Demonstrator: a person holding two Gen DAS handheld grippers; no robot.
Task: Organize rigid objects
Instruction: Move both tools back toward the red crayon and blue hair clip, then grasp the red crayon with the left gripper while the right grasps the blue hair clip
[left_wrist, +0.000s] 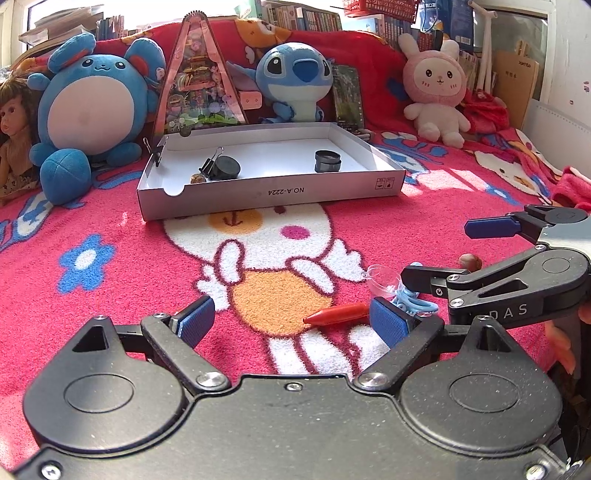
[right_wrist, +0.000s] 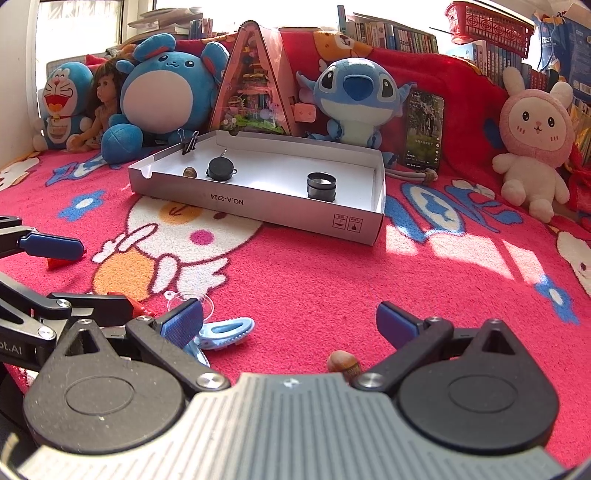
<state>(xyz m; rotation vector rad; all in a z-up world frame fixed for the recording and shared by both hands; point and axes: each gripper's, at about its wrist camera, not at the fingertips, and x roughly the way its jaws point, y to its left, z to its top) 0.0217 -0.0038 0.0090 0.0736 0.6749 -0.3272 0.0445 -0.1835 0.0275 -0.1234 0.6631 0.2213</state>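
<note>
My left gripper (left_wrist: 291, 319) is open low over the red blanket, and a red crayon-shaped piece (left_wrist: 338, 314) lies just inside its right finger. A clear plastic cup (left_wrist: 384, 278) and a light-blue hair clip (left_wrist: 413, 302) lie beside that finger. My right gripper (right_wrist: 288, 325) is open too, and a brown acorn (right_wrist: 343, 363) lies on the blanket between its fingers, untouched by the pads. The hair clip (right_wrist: 225, 332) rests by its left finger. The white cardboard box (left_wrist: 269, 192) holds a black round lid (left_wrist: 227, 168), a binder clip (left_wrist: 212, 162) and a black ring (left_wrist: 327, 160).
Plush toys stand behind the box: a blue round one (left_wrist: 92, 107), a blue Stitch (left_wrist: 295, 81) and a pink rabbit (left_wrist: 436, 88). A triangular miniature house (left_wrist: 199, 81), a phone (right_wrist: 424, 129) and a doll (right_wrist: 103, 99) also stand at the back. Each gripper appears at the other's side.
</note>
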